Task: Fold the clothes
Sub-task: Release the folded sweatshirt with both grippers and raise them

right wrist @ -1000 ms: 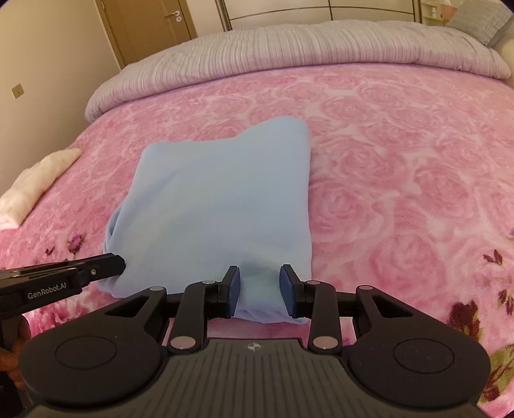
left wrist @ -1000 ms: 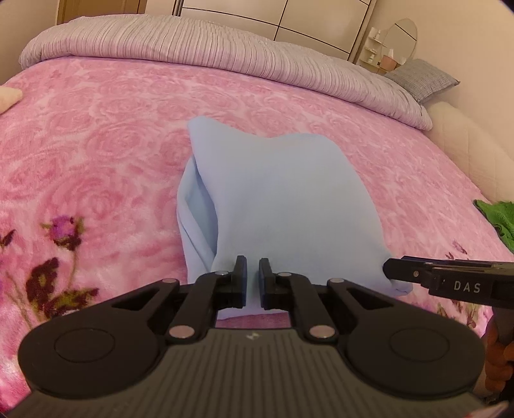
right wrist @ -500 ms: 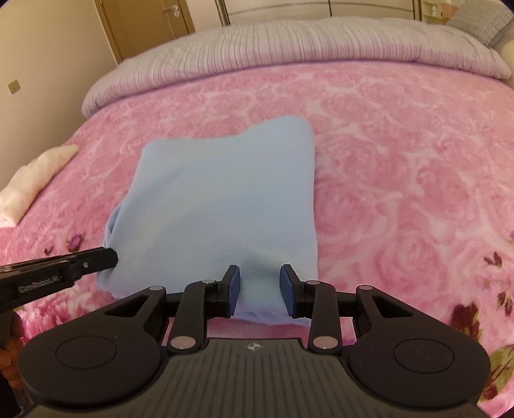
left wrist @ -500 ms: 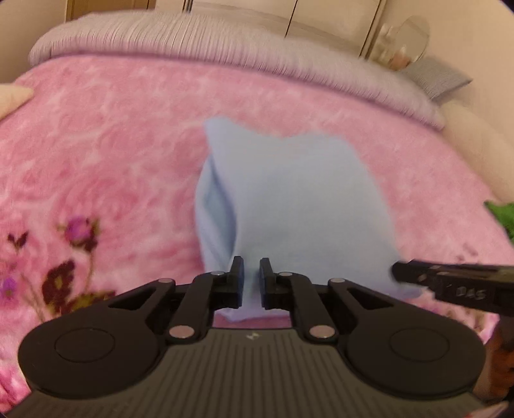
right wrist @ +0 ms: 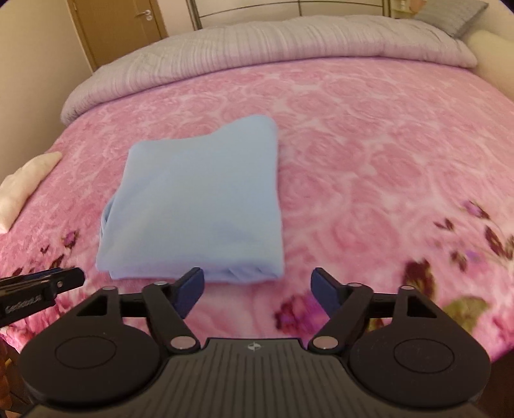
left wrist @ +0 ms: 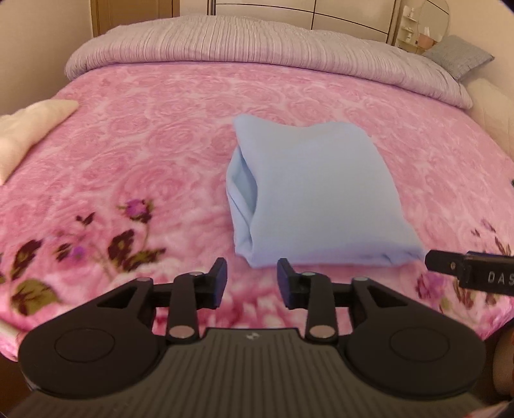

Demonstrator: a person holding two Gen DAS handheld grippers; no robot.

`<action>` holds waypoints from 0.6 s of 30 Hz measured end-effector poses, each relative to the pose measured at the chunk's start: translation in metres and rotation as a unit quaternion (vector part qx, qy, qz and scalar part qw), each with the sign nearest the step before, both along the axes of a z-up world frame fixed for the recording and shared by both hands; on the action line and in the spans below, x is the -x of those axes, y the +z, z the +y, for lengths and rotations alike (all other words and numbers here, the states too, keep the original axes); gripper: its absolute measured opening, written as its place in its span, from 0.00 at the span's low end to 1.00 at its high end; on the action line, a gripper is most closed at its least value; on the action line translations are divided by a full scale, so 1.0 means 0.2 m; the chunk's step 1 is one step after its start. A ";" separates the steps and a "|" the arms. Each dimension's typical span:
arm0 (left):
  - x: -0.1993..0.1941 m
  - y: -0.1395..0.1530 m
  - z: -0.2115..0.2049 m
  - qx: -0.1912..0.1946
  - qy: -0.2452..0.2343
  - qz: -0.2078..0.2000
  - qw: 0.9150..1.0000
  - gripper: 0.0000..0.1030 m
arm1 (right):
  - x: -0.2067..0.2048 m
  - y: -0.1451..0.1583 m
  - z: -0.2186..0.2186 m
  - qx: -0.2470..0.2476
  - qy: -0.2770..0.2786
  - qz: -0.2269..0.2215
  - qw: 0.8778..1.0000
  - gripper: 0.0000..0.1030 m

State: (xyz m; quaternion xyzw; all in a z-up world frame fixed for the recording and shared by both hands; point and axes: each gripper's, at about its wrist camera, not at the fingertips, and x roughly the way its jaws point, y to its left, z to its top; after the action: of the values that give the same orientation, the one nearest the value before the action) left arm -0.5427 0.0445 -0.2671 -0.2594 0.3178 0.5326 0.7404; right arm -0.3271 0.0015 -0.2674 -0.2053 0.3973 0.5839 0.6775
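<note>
A light blue garment [left wrist: 318, 193] lies folded into a rough rectangle on the pink rose-patterned blanket [left wrist: 144, 154]; it also shows in the right wrist view [right wrist: 199, 205]. My left gripper [left wrist: 252, 278] is open and empty, just short of the garment's near left corner. My right gripper [right wrist: 257, 286] is wide open and empty, just short of the near right edge. Each gripper's finger shows at the edge of the other's view.
A cream folded cloth [left wrist: 29, 128] lies at the bed's left edge, also in the right wrist view [right wrist: 22, 183]. A grey ribbed duvet [left wrist: 257, 41] runs across the head of the bed. A wooden door [right wrist: 119, 29] stands behind.
Both grippers have let go of the blue garment's near edge, opened, and pulled back toward me. The garment now lies flat on the blanket.
</note>
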 end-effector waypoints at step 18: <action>-0.02 0.14 -0.51 -0.041 -0.030 0.006 0.999 0.42 | 0.07 0.13 -0.41 -0.011 -0.005 -0.033 0.999 0.86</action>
State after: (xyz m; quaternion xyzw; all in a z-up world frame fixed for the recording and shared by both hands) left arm -0.5386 -0.0582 -0.2388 -0.2163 0.3073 0.5243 0.7642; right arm -0.3415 -0.0811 -0.2409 -0.2153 0.3691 0.5775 0.6957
